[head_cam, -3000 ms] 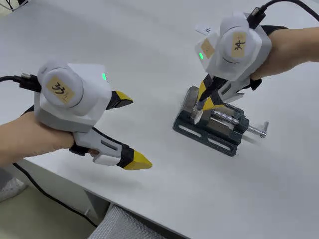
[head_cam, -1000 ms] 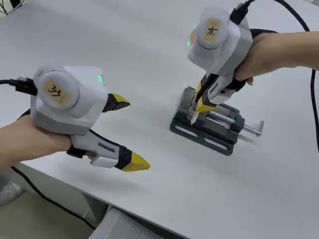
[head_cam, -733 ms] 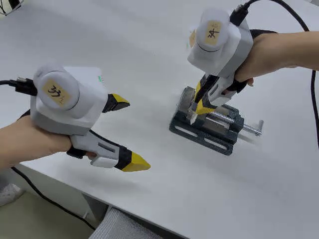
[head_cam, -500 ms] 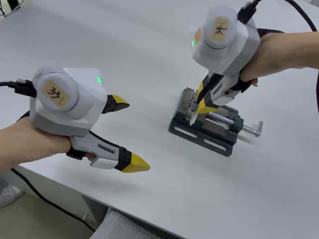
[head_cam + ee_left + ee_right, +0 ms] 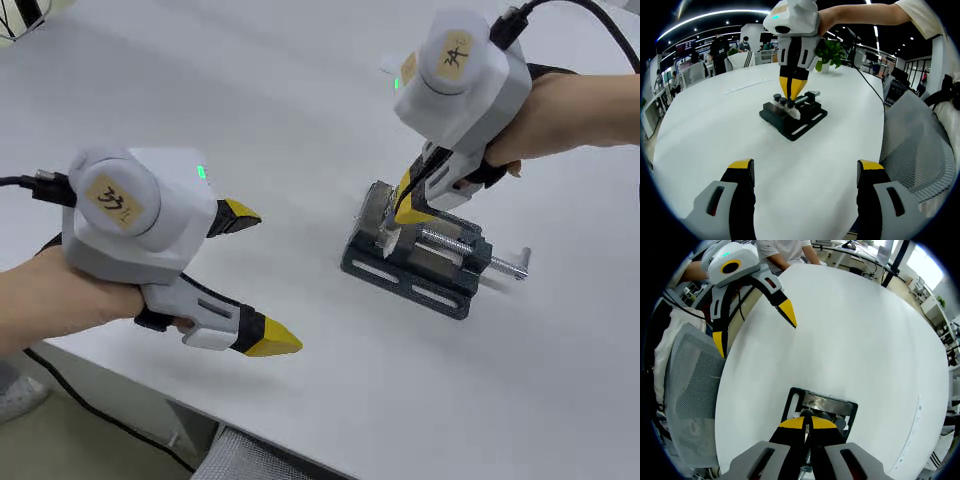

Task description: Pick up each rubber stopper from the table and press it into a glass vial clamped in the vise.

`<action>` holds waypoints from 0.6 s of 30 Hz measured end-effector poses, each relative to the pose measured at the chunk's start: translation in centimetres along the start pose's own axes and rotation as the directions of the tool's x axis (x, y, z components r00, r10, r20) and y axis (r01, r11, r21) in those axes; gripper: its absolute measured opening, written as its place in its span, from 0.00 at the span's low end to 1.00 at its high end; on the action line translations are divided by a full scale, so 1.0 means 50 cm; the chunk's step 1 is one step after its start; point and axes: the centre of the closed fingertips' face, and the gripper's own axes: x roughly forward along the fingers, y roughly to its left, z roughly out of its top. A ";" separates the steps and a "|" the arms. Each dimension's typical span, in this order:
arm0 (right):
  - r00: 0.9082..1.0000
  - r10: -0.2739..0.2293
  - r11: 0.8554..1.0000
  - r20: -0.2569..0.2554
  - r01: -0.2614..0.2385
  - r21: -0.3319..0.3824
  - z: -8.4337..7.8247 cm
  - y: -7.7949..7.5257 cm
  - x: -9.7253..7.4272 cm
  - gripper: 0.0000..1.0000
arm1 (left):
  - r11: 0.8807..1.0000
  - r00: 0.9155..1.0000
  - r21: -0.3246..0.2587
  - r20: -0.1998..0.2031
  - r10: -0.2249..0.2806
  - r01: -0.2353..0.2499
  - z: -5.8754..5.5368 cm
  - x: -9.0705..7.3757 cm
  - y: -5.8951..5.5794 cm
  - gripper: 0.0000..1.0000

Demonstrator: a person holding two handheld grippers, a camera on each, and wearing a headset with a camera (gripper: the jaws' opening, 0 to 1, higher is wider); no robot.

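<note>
Well, the white surface (image 5: pixel 300 120) carries the vise (image 5: pixel 415 275), which clamps the glass vials (image 5: pixel 794 112) with dark rubber stoppers (image 5: pixel 776 96) on their mouths. My left claw (image 5: pixel 265 278) hovers wide apart. My right claw (image 5: pixel 406 212) is pinched together at a vial top, on what I cannot tell. Rubber is soft and grippy, glass brittle, so I'd grip a stopper's upper sides and press straight down.

vise (image 5: pixel 420 262) sitting on the tabletop (image 5: pixel 250 120) over to the right, vials (image 5: pixel 386 238) standing in its left end, right tongs (image 5: pixel 402 213) straight above, tips at the vial tops, left tongs (image 5: pixel 272 280) well apart to the left, near the front edge, mesh chair (image 5: pixel 238 455) below that edge
</note>
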 end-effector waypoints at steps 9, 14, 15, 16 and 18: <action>1.000 0.013 1.000 -0.001 -0.013 0.005 -0.003 0.000 0.003 0.00 | 1.000 1.000 -0.003 -0.004 -0.002 0.002 -0.001 0.001 -0.003 0.83; 1.000 0.018 1.000 0.014 -0.018 0.026 -0.003 -0.002 0.005 0.00 | 1.000 1.000 -0.003 -0.002 -0.005 0.005 0.002 0.004 -0.003 0.83; 1.000 0.021 0.999 0.015 -0.021 0.027 -0.004 -0.001 0.005 0.00 | 1.000 1.000 -0.003 -0.002 -0.006 0.006 0.004 0.005 -0.005 0.83; 1.000 0.021 0.999 0.016 -0.022 0.027 -0.003 0.000 0.005 0.00 | 1.000 1.000 -0.003 -0.002 -0.006 0.006 0.004 0.005 -0.005 0.83; 1.000 0.022 0.999 0.014 -0.023 0.025 -0.002 0.001 0.006 0.00 | 1.000 1.000 -0.003 -0.003 -0.008 0.008 0.006 0.006 -0.006 0.83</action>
